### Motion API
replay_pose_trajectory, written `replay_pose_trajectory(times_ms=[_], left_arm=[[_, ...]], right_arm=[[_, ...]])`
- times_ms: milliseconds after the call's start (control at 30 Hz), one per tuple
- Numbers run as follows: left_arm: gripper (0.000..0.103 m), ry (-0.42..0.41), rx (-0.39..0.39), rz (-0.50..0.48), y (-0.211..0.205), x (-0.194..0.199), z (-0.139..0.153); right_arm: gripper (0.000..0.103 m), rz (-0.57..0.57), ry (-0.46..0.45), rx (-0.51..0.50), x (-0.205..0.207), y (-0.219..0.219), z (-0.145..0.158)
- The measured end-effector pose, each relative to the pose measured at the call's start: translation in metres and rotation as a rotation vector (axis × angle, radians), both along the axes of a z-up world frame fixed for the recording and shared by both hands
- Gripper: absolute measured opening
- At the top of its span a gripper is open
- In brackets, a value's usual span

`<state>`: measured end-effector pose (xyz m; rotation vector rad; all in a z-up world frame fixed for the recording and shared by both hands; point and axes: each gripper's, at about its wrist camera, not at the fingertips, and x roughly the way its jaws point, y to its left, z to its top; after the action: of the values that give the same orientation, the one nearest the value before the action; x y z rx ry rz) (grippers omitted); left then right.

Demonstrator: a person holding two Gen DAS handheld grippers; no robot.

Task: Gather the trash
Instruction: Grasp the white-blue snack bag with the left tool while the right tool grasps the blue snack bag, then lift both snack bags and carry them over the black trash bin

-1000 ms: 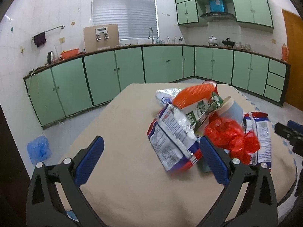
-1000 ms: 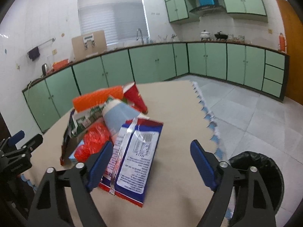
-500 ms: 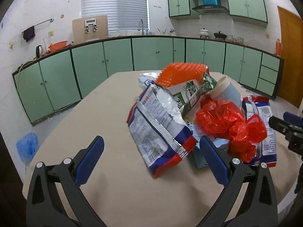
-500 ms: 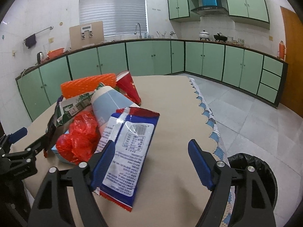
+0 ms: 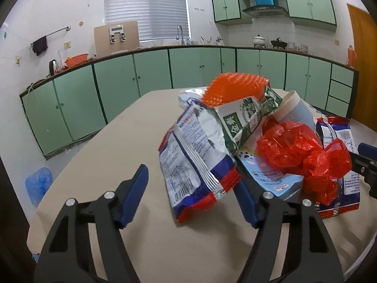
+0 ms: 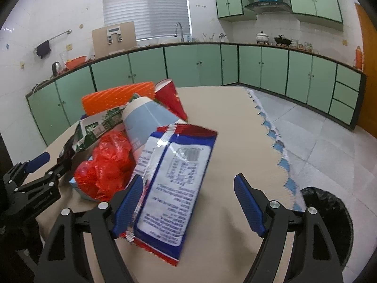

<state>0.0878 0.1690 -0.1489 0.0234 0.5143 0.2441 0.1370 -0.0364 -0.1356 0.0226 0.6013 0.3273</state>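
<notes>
While both grippers, left gripper and right gripper, gape empty, each near snack wrapper looks light, crinkly, slippery: pinch its near edge.

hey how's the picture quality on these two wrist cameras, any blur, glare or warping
Left wrist view: strong fisheye bending of the counter line, dark corners, glare on the silver snack bag, sharp overall. Right wrist view: same warping; the blue snack packet is motion-blurred along its edges, with glare on its foil, while the bin stays dim.
</notes>
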Motion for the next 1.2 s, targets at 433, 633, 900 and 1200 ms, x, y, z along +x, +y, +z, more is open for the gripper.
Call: replay_pose_trajectory(times_ms=[433, 633, 900, 1200], left_arm=[[0.019, 0.001, -0.027, 0.010, 0.010, -0.001, -0.004], [0.007, -0.029, -0.011, 0.024, 0.010, -0.006, 0.006], [0.004, -0.096, -0.003, 0.026, 0.005, -0.023, 0.032], [0.004, -0.194, -0.020, -0.055, -0.021, -0.041, 0.077]], right_arm=[[0.027, 0.078, 0.083, 0.057, 0.002, 0.002, -0.008], [0.007, 0.122, 0.056, 0.081, -0.004, -0.001, 0.004], [0.004, 0.142, -0.051, 0.070, -0.025, -0.002, 0.041], [0.003, 0.119, -0.162, 0.087, -0.043, -0.020, 0.082]])
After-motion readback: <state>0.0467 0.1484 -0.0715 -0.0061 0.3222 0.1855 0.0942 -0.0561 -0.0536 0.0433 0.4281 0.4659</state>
